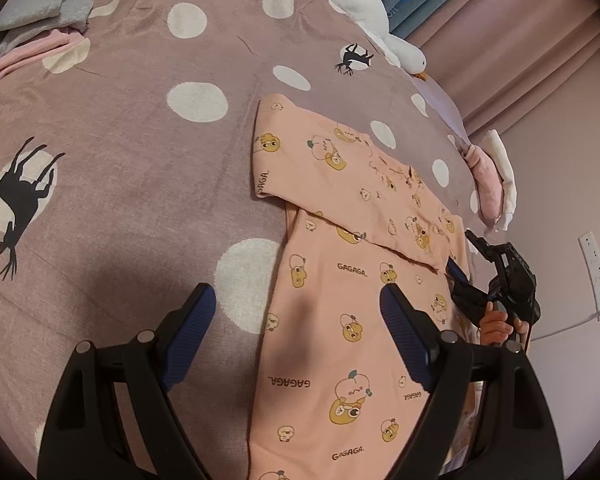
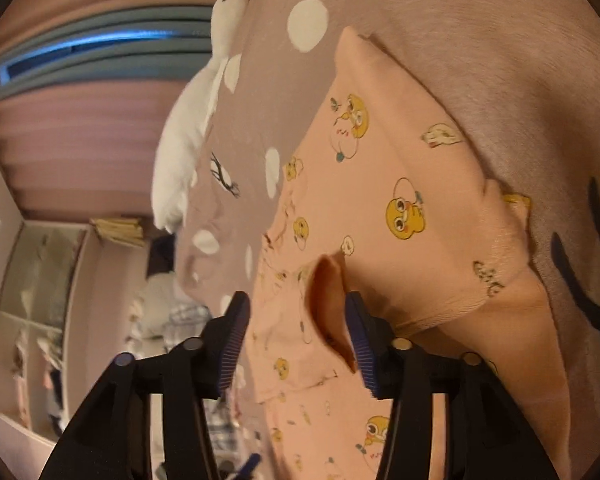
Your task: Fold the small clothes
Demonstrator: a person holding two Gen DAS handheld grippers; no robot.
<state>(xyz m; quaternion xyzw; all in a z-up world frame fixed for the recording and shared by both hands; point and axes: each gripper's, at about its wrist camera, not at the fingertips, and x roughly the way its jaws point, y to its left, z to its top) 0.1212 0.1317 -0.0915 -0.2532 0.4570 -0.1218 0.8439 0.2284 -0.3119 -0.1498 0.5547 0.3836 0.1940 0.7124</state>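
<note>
Left gripper (image 1: 296, 336) jaws spread wide, holding nothing, hovering over near end of pink garment (image 1: 352, 320) and bedspread (image 1: 120, 140). Right gripper (image 2: 296, 332) jaws apart, raised fabric fold between them, touching right pad (image 2: 360, 344); grip not closed. Right gripper at garment's right edge, hand (image 1: 500, 326) on handle. Garment flat on bedspread near bed's right edge, sleeve folded across body. Plush goose (image 2: 204, 112) along far edge.

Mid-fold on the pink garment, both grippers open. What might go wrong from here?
1. The right gripper straddles a raised fabric edge of the pink garment; closing may catch one layer only.
2. The left gripper hovers open, so nothing pins the lower part.
3. The folded sleeve may drag out of place.
</note>
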